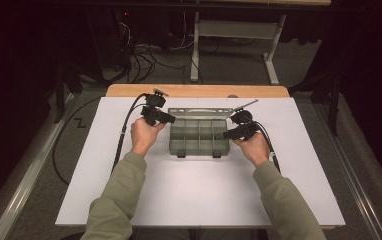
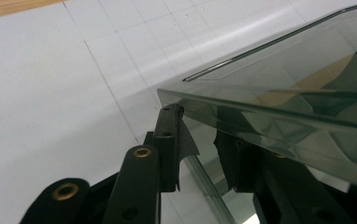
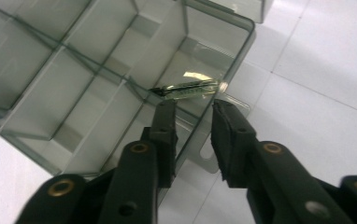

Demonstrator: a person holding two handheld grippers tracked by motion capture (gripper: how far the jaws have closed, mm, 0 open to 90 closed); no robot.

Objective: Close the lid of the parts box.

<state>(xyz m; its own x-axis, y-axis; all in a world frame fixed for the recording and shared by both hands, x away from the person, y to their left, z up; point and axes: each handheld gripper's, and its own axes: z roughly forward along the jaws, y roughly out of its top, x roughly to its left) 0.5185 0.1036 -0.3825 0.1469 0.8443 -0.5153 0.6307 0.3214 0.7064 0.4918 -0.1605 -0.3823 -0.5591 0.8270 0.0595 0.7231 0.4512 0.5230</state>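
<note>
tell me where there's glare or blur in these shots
High view: dim, dark surroundings, the white table lit evenly. Left gripper view: the clear lid mirrors tan and dark reflections. Right gripper view: a bright glint on the organizer box wall; the near jaws look soft.

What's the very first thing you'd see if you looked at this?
A see-through plastic box with little compartments sits in the middle of the white table, its lid tipped open at the back. A person's two hands each hold a black claw beside it: the left claw at the box's left back corner, by the lid's edge, the right claw at its right wall. A small, shiny strip lies in a compartment there.
</note>
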